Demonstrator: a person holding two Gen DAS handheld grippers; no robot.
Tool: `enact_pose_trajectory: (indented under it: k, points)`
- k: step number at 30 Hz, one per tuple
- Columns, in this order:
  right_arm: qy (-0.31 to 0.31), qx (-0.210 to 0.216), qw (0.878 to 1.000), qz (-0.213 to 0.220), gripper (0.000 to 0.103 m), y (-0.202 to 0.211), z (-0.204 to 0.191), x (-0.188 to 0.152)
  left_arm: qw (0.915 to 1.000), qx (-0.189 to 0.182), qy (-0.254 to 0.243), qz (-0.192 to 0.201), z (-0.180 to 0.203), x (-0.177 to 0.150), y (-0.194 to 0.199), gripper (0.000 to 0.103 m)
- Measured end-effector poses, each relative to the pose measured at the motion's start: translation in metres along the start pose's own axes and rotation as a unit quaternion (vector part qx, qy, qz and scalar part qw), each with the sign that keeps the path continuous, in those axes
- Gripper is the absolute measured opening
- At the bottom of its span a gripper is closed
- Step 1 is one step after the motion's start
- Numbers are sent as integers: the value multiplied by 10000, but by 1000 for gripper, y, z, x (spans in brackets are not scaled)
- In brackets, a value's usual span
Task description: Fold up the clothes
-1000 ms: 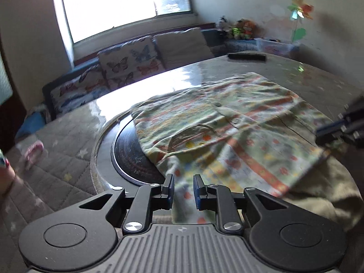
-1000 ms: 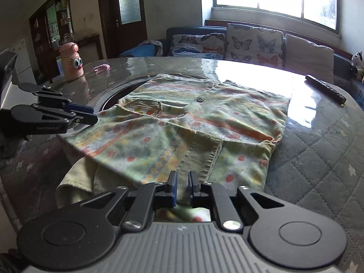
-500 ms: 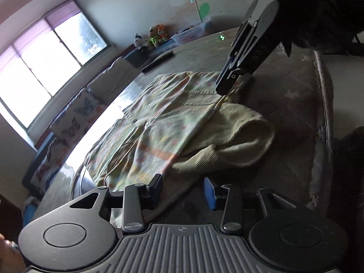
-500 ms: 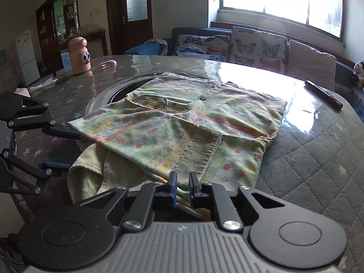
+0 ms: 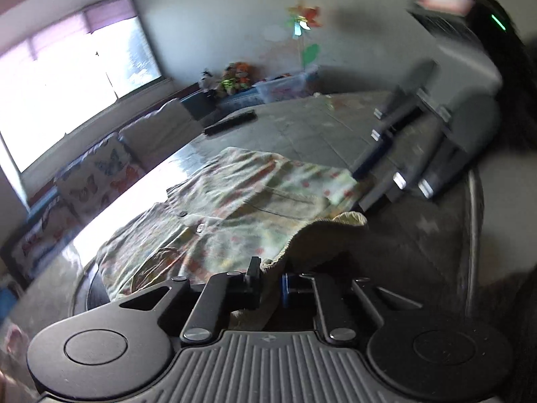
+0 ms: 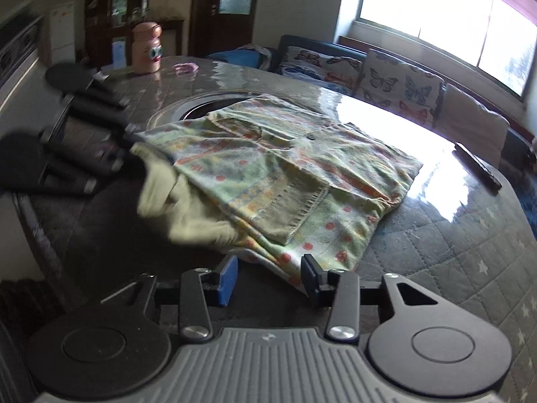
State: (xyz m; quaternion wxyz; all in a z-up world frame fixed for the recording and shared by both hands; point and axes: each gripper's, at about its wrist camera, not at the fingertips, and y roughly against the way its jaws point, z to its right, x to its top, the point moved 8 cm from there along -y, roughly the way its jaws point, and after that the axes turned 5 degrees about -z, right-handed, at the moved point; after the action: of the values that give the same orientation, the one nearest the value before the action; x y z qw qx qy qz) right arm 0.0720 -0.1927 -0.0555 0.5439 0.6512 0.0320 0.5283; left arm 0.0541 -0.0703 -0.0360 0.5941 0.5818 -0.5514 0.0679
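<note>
— Two grippers, one shirt (image 6: 268, 168): where is it?
— Spread on the round table (image 6: 453, 262), patterned side up, its plain sleeve (image 5: 322, 235) lifted at the near edge.
— Who holds it?
— Left gripper (image 5: 270, 278), jaws pinched on the sleeve's cuff. Right gripper (image 6: 268, 277) sits at the hem, jaws wide apart, gripping nothing.

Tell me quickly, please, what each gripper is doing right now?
Left gripper: shut on the yellow-green sleeve of the patterned shirt.
Right gripper: open, holding nothing, with the shirt's hem between its fingers.
</note>
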Motion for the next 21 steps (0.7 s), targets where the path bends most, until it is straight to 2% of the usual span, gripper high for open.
enact_pose_trajectory:
  k: [3,7,9,12,14,17,18,20,21]
  points:
    - [381,-53,9991,177,53,-4,-11,6,9993,-55,357,41,-14,12,-3,12]
    - [388,67,9990,228,53,-15,-13,16,9979,-138,630,12,-25,21,-8,12]
    - [367,137,9989,244,50,-21,-14,21,9972,-151,734,-3,-30,22,-11,12]
    - [335,241,9988,267,34,-30,-14,29,9960,-170,876,-35,-36,20,-11,12]
    - [280,299,9988,270,18,-34,-13,33,9959,-167,894,-33,-37,17,-9,15]
    - [79,373,9988,319,13,-32,-6,40,9961,-89,873,5,-38,11,0,18]
    - [11,399,9986,339,13,-31,-4,42,9965,-34,838,6,-39,8,5,21]
    - [-125,450,9982,378,11,-29,1,46,9970,75,769,7,-40,1,13,37]
    - [-192,476,9979,398,10,-28,3,49,9973,150,715,2,-40,-3,16,48]
